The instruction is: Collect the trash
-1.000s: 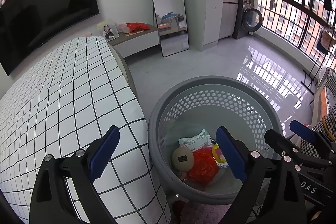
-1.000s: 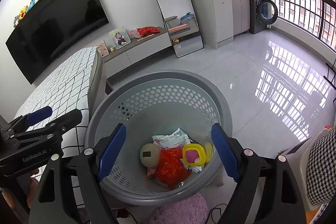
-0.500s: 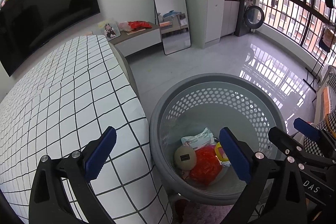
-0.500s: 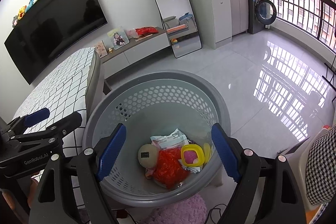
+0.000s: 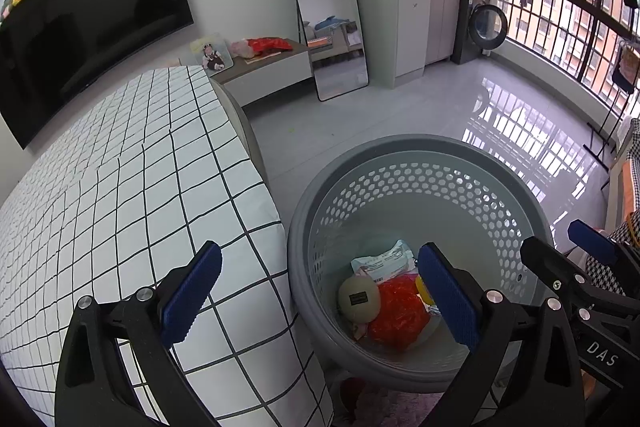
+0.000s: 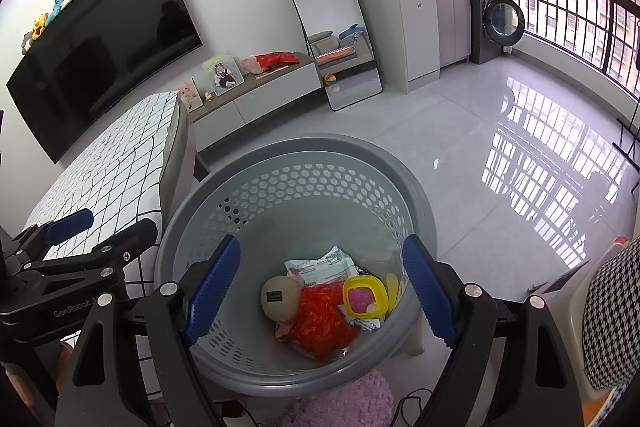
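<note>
A grey perforated basket (image 5: 420,147) (image 6: 304,143) stands on the floor beside the bed. It holds trash: a beige ball (image 5: 359,298) (image 6: 280,297), a red crumpled bag (image 5: 396,315) (image 6: 324,323), a white packet (image 5: 382,259) (image 6: 320,265) and a yellow lid (image 6: 365,297). My left gripper (image 5: 320,291) is open and empty, above the bed corner and the basket's left rim. My right gripper (image 6: 320,287) is open and empty, above the basket. Each gripper shows at the edge of the other's view.
A bed with a white checked sheet (image 5: 120,187) lies at the left. A television (image 6: 104,39), a low cabinet (image 6: 260,91), a mirror (image 6: 320,7) and a washing machine (image 6: 500,23) line the far walls. A pink fluffy thing (image 6: 340,403) lies below the basket.
Both grippers have drifted back and up a little, so the basket sits slightly lower in both views. Both stay open and empty. The trash in the basket has not moved.
</note>
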